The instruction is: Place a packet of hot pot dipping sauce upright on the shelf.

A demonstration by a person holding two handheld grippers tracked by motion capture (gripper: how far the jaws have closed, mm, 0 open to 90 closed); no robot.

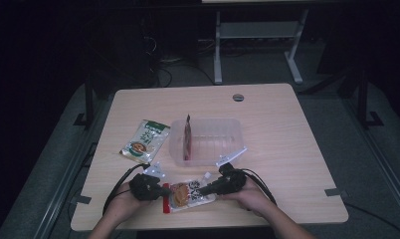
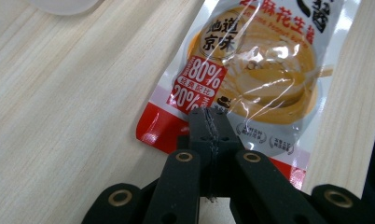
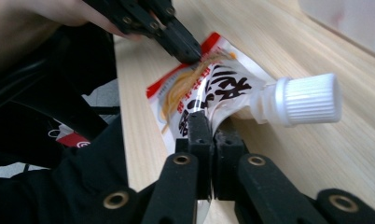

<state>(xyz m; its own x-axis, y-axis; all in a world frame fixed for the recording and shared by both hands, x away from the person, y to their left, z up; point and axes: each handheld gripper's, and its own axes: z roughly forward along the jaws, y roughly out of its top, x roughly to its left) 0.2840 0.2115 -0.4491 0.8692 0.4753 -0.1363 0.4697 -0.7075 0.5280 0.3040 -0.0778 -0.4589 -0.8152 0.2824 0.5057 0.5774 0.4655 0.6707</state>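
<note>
Two hand-held grippers pinch a spouted sauce pouch (image 1: pixel 189 195) at the near edge of the worktop (image 1: pixel 267 109), one at each end. The left gripper (image 2: pixel 209 122) has its jaws closed on the pouch's red bottom seam; the right gripper (image 3: pixel 209 122) has its jaws shut on the film just beside the white screw cap (image 3: pixel 307 99). The pouch lies flat, partly over the worktop's front edge as seen in the right gripper view, and a clear plastic bin (image 1: pixel 208 139) stands behind it with a red packet (image 1: pixel 187 139) upright inside. A green-and-white packet (image 1: pixel 144 141) lies left of the bin.

Both holds look shallow, on thin glossy film near the margins. If the hands lift unevenly or pull apart, the film could slip from one pair of jaws and the heavy filled pouch could swing or drop off the near edge. A squeeze close to the spout could also strain the seal, and a low carry risks catching the bin's rim.
</note>
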